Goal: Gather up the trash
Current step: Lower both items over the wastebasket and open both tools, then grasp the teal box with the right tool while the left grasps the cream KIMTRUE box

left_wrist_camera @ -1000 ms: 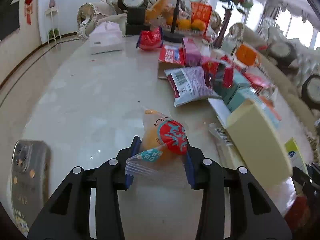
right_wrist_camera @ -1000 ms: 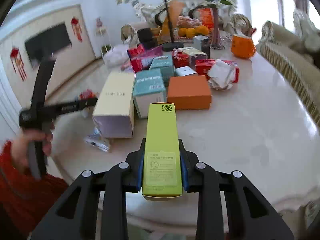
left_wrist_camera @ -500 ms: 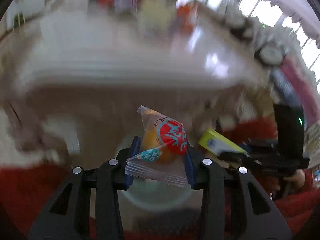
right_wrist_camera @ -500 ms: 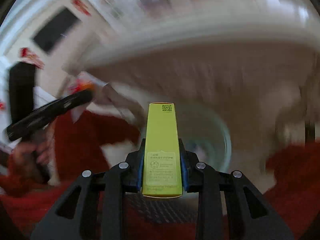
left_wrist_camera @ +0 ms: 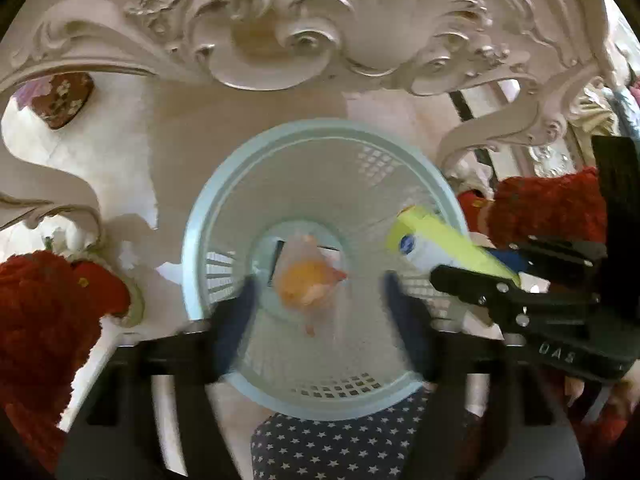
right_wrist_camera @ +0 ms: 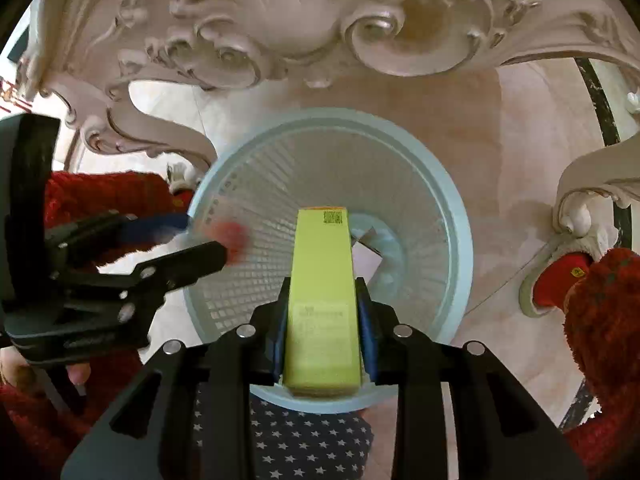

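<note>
The orange snack packet (left_wrist_camera: 310, 282) shows blurred inside the mouth of the pale blue wastebasket (left_wrist_camera: 200, 216), over its round bottom and between the tips of the left gripper (left_wrist_camera: 318, 312). The left fingers (left_wrist_camera: 234, 316) stand spread, wide of the packet on both sides and not touching it. The yellow-green carton (right_wrist_camera: 322, 300) is pinched at its lower half by the right gripper (right_wrist_camera: 322, 334), its blue pads pressed against the carton's two long sides; its far end, with a printed code, points down into the same basket. In the left wrist view the carton (left_wrist_camera: 444, 244) reaches over the basket's right rim. The basket has latticed walls and stands on a glossy marble floor (right_wrist_camera: 520, 168), below the carved cream table apron (left_wrist_camera: 288, 40). A star-patterned dark cloth (right_wrist_camera: 296, 444) lies at the basket's near edge, and red fuzzy sleeves (left_wrist_camera: 548, 204) flank it.
</note>
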### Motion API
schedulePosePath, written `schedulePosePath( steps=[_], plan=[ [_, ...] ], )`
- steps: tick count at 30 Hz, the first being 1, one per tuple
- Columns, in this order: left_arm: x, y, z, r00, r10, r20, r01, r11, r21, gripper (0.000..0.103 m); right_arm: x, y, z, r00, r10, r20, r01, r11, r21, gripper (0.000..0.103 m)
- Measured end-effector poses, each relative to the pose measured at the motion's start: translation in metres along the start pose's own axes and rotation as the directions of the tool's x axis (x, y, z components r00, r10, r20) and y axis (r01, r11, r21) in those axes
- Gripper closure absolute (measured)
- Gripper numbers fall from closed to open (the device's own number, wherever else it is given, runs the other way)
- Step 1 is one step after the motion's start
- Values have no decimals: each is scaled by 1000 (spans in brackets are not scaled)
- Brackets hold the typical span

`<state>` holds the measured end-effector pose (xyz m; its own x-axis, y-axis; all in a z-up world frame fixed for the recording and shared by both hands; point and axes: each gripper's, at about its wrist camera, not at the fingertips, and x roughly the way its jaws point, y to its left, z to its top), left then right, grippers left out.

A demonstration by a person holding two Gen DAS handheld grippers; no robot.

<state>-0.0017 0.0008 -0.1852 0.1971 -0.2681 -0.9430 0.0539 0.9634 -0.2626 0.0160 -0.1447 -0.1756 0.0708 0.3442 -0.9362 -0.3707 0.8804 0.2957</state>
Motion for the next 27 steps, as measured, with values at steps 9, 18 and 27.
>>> schedulePosePath(
  steps=[9,18,27],
  plan=[
    [9,9,2,999,48,-22,-48,999,-21,13,8,-12,6,997,-74,10,73,995,70,38],
    [-102,7,2,964,24,264,-19,1000,-21,13,-83,-13,-10,976,-43,213,36,999,37,38],
    [-224,-72,99,704,200,682,-250,968,-27,8,-227,-22,57,744,-193,639,177,980,90,31]
  ],
)
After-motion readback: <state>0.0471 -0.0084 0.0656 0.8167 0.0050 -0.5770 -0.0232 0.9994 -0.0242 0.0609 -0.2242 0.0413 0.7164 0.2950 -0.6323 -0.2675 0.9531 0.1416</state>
